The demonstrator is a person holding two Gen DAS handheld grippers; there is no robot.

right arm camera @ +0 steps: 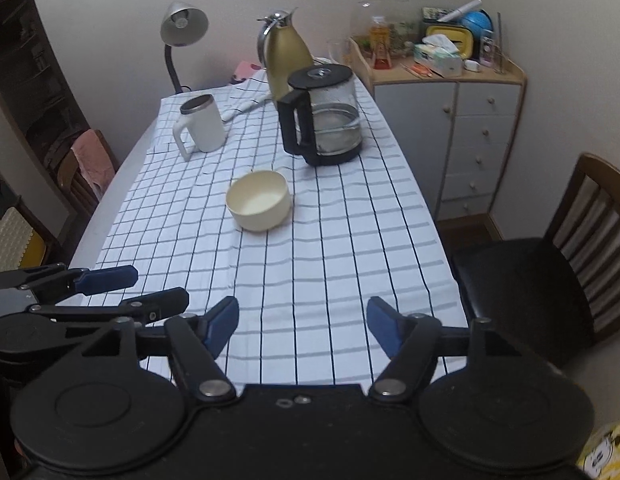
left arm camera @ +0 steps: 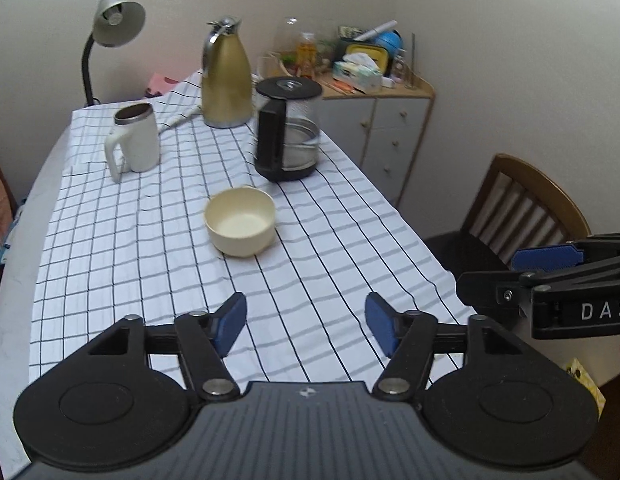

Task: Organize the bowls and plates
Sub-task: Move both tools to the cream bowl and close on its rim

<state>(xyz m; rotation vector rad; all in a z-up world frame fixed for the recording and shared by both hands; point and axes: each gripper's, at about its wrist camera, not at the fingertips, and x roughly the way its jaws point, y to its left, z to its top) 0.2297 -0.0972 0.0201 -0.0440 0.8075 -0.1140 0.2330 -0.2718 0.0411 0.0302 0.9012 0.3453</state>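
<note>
A cream bowl [left arm camera: 240, 222] stands upright and empty on the checked tablecloth [left arm camera: 158, 240] near the table's middle; it also shows in the right wrist view [right arm camera: 258, 201]. No plate is in view. My left gripper [left arm camera: 306, 322] is open and empty above the near end of the table, well short of the bowl. My right gripper [right arm camera: 302, 324] is open and empty too, beside it at the table's near right. Each gripper shows at the edge of the other's view, the right one [left arm camera: 549, 276] and the left one [right arm camera: 110, 292].
Beyond the bowl stand a glass coffee pot [left arm camera: 288, 132], a white mug [left arm camera: 133, 140], a gold thermos jug [left arm camera: 226, 76] and a desk lamp [left arm camera: 110, 28]. A cluttered cabinet [right arm camera: 449, 92] and a wooden chair [right arm camera: 549, 280] stand to the right of the table.
</note>
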